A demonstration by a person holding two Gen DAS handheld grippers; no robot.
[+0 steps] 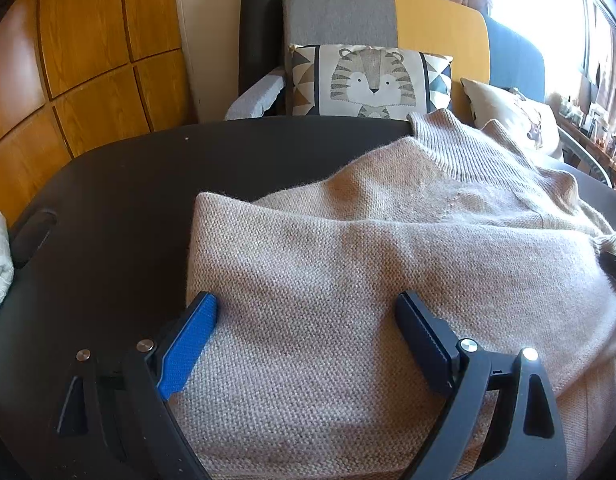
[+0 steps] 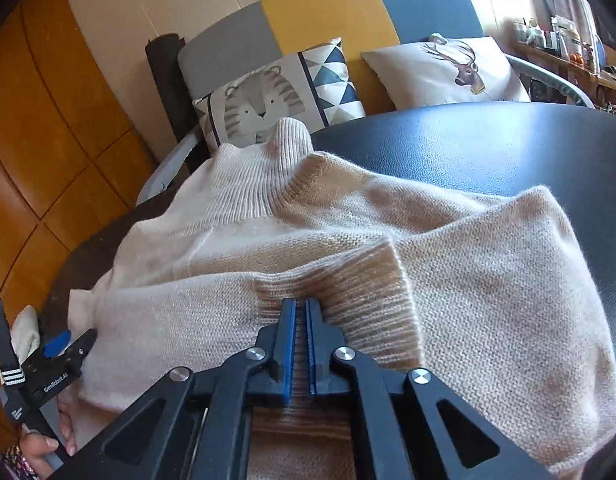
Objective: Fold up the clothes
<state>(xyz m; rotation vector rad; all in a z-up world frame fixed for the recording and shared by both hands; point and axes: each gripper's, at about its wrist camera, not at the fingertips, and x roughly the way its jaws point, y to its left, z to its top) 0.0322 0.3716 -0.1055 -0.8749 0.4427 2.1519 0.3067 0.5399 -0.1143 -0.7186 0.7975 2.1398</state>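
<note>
Beige sweater [image 1: 387,240] lies on dark table [image 1: 128,180].

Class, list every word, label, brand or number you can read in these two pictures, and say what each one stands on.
"GenRobot.AI", as best it reads: small white print on the black body of the left claw, seen in the right wrist view.
Items on the far shelf: any labels are too small and blurred to read.
The tiger cushion and the deer cushion bear pictures only, no words.
Nothing readable on the sweater.

Tiger cushion [image 1: 367,80], deer cushion [image 2: 447,70], sofa [image 1: 339,14]
</note>
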